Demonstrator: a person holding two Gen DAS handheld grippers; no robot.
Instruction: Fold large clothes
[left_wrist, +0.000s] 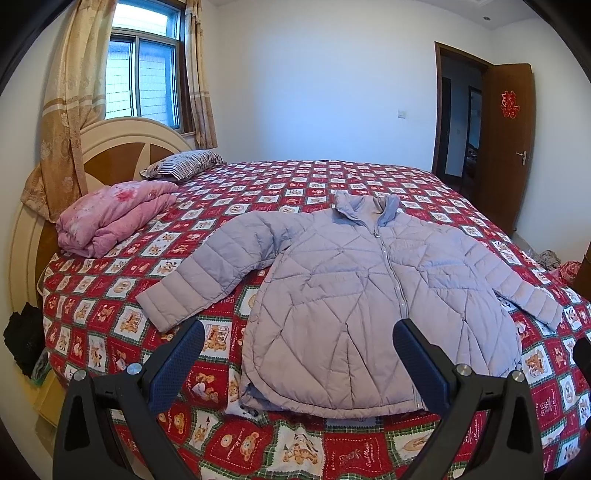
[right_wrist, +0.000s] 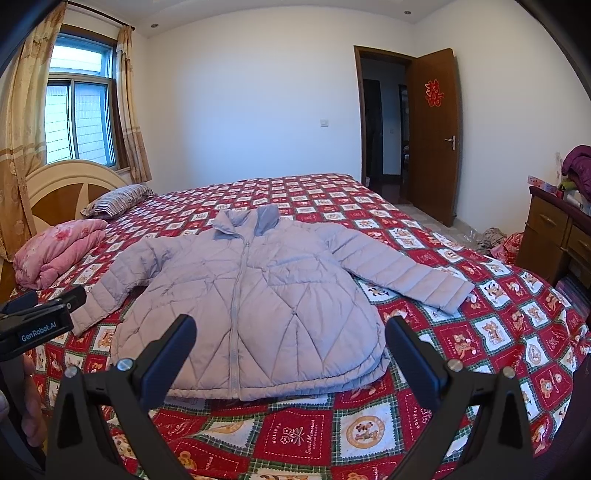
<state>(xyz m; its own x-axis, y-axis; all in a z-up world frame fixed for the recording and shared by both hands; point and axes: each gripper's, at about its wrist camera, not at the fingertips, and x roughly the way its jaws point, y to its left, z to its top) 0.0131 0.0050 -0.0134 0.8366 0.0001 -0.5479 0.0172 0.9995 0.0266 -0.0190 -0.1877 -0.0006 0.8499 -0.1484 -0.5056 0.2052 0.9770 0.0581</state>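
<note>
A pale lilac quilted jacket (left_wrist: 354, 295) (right_wrist: 258, 306) lies flat and zipped on the bed, collar away from me, both sleeves spread out to the sides. My left gripper (left_wrist: 299, 343) is open, held above the jacket's hem near its left half, touching nothing. My right gripper (right_wrist: 290, 343) is open too, hovering over the hem at the jacket's right half with nothing between its fingers. The left gripper's body also shows at the left edge of the right wrist view (right_wrist: 37, 317), with a hand under it.
The bed carries a red checked cartoon quilt (left_wrist: 369, 454) (right_wrist: 480, 332). A folded pink blanket (left_wrist: 114, 218) and a striped pillow (left_wrist: 184, 164) lie by the headboard. A wooden dresser (right_wrist: 554, 236) stands right of the bed, with clutter on the floor by the open door (right_wrist: 432, 133).
</note>
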